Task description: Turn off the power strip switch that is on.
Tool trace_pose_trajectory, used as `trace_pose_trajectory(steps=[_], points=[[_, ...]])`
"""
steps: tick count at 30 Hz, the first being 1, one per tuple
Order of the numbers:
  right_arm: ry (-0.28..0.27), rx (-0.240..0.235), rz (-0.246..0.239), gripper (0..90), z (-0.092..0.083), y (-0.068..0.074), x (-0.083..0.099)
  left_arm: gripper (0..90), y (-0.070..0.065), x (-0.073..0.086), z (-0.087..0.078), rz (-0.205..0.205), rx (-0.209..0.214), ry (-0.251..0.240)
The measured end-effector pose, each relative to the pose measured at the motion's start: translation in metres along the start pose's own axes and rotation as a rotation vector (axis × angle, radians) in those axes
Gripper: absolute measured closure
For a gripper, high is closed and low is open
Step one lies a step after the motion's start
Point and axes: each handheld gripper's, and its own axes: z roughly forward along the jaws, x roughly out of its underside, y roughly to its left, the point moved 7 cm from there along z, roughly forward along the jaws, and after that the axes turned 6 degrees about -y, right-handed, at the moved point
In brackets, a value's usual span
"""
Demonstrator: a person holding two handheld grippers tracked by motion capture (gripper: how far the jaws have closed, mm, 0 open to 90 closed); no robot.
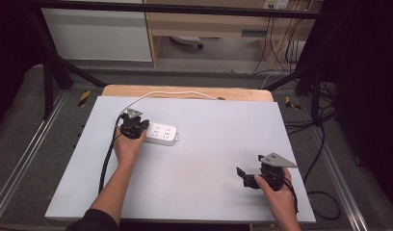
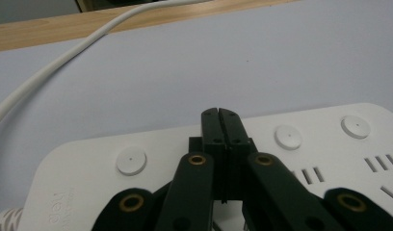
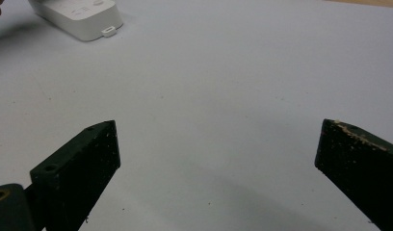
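Both grippers are over the pale grey table mat [image 1: 194, 163], well apart from each other. At the left, the left gripper [image 1: 133, 129] is clenched with nothing between its jaws: in the left gripper view the two black jaws meet flat against each other, and the left gripper [image 2: 219, 113] has its tips over the top face of the white power strip [image 2: 300, 159], between two of its round buttons [image 2: 131, 160]; whether the tips touch the casing I cannot tell. At the near right, the right gripper [image 1: 246, 176] is released, its jaws standing wide apart above bare mat, as the right gripper view shows, with the right gripper [image 3: 218, 144] holding nothing

In the high view, the power strip [image 1: 162, 133] lies flat on the far left part of the mat, just right of the left hand [image 1: 127, 147]. Its white cable [image 1: 170, 93] runs from the strip's left end up to the far wooden table edge [image 1: 137, 90] and along it to the right. The right hand [image 1: 276, 190] rests near the mat's near right corner
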Motion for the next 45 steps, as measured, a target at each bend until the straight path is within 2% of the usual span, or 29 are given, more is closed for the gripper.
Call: trace_pose_trajectory(steps=[9, 16, 23, 33, 37, 40, 45], points=[[-0.005, 0.001, 0.001, 2.4, -0.0022, -0.0011, -0.0008, 90.0, -0.0008, 0.0004, -0.0006, 0.013, -0.006, 0.003], [-0.002, -0.001, 0.001, 2.4, -0.0024, -0.0012, -0.0004, 90.0, -0.0005, 0.0002, -0.0005, 0.003, -0.004, 0.005], [0.000, -0.002, 0.004, 2.4, -0.0023, -0.0008, -0.0001, 90.0, 0.0016, 0.0004, -0.0005, -0.033, 0.011, 0.005], [0.001, -0.005, 0.003, 2.5, -0.0025, -0.0005, -0.0001, 90.0, 0.0020, 0.0011, -0.0003, -0.049, 0.012, 0.010], [0.000, -0.005, 0.003, 2.4, -0.0027, -0.0007, -0.0002, 90.0, 0.0013, 0.0013, -0.0004, -0.034, 0.007, 0.006], [0.004, -0.006, 0.006, 2.4, -0.0022, -0.0006, 0.0001, 90.0, 0.0030, 0.0017, -0.0001, -0.065, 0.018, -0.006], [0.006, -0.005, 0.007, 2.4, -0.0020, 0.0000, 0.0003, 90.0, 0.0023, 0.0016, 0.0001, -0.063, 0.017, -0.005]])
